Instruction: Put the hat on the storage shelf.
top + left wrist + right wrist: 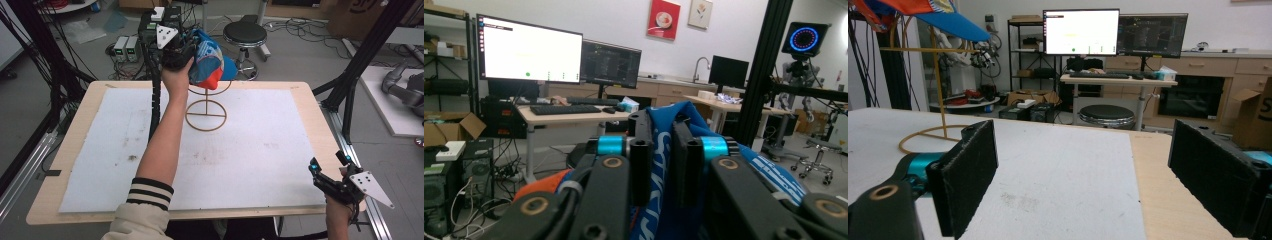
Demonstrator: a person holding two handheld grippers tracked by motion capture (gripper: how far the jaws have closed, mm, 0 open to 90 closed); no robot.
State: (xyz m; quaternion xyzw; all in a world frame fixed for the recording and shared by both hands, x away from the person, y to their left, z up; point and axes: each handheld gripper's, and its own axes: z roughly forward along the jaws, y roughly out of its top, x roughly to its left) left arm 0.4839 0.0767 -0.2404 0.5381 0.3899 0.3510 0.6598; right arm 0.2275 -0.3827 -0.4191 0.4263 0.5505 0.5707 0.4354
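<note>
Counted on the table: one blue, orange and white fabric cap [207, 62], perched on one thin tan wire stand [206, 115] with a round ring base. One white foam mat [260, 150] over one pale wooden tabletop [310, 107]. Two black two-jaw grippers: left gripper [186, 50], right gripper [327, 167]. Beyond the table, one round black stool [245, 35]. Seen from the left gripper view: two computer monitors [529, 50] side by side, two framed wall pictures [664, 19].

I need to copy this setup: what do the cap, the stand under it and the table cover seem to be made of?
Cap: soft printed fabric, blue and orange; it folds between the left tongs. Stand: thin rods and rings, tan and matte, likely coated wire or wood. Table cover: white, matte, slightly grainy sheet, probably foam or felt.
</note>
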